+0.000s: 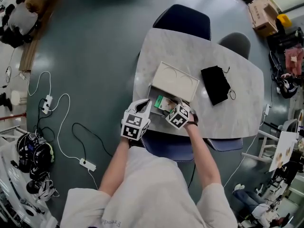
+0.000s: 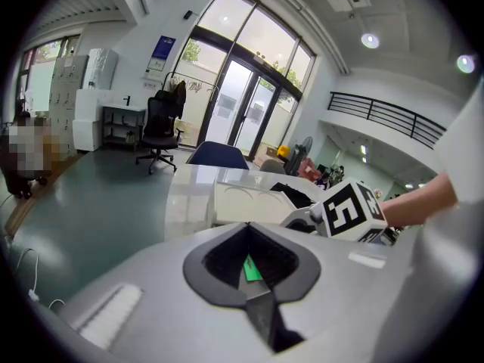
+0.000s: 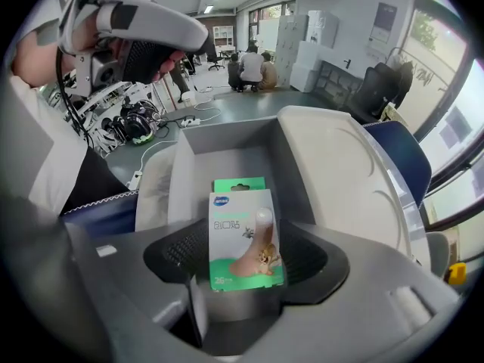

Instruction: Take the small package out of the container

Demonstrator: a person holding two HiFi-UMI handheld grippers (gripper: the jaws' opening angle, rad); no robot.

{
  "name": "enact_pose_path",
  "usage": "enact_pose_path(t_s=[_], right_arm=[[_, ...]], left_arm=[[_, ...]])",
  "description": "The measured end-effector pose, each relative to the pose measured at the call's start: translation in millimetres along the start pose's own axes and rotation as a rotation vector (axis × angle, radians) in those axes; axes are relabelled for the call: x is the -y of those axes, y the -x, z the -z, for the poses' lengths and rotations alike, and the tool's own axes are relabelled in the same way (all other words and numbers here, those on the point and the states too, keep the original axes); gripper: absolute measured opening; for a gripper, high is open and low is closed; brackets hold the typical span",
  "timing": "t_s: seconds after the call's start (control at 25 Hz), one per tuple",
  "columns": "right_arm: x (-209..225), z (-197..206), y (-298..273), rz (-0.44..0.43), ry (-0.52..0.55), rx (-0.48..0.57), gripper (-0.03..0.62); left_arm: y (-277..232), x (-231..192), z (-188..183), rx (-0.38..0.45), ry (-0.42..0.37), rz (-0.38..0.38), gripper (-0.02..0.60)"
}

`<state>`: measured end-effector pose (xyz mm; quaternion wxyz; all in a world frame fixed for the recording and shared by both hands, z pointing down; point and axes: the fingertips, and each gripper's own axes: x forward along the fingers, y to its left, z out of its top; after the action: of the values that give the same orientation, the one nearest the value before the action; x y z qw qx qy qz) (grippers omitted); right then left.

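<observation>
Since your right gripper (image 3: 243, 293) has its 2 jaws pinched on the bottom edge of the small green-and-white printed card package (image 3: 242, 237), the pack stands upright over the open inside of the grey rectangular plastic container (image 3: 227, 146). Can't tell if it's clear of the rim yet. The white lid (image 1: 175, 80) is folded back behind the container, so a straight-up exit looks free. Your left gripper (image 1: 147, 106) sits at the container's left wall with its jaws pressed together on nothing, probably to steady the box. A black pouch (image 1: 216, 84) lies right of the container, well apart and no obstacle.
</observation>
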<state>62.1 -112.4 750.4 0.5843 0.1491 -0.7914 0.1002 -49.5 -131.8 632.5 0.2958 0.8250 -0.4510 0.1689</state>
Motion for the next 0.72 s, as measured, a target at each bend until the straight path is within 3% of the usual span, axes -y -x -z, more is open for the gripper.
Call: enact_pose_path(t_s=[0.28, 0.72], right_arm=[[3.5, 4.5, -10.3, -0.006, -0.024, -0.047, 0.314], [-4.3, 14.2, -27.2, -0.033, -0.001, -0.138, 0.311]], left_arm=[[-0.9, -4.5, 5.6, -0.013, 0.001, -0.005, 0.054], [0.3, -6.9, 9.6, -0.026, -0.004, -0.006, 0.054]])
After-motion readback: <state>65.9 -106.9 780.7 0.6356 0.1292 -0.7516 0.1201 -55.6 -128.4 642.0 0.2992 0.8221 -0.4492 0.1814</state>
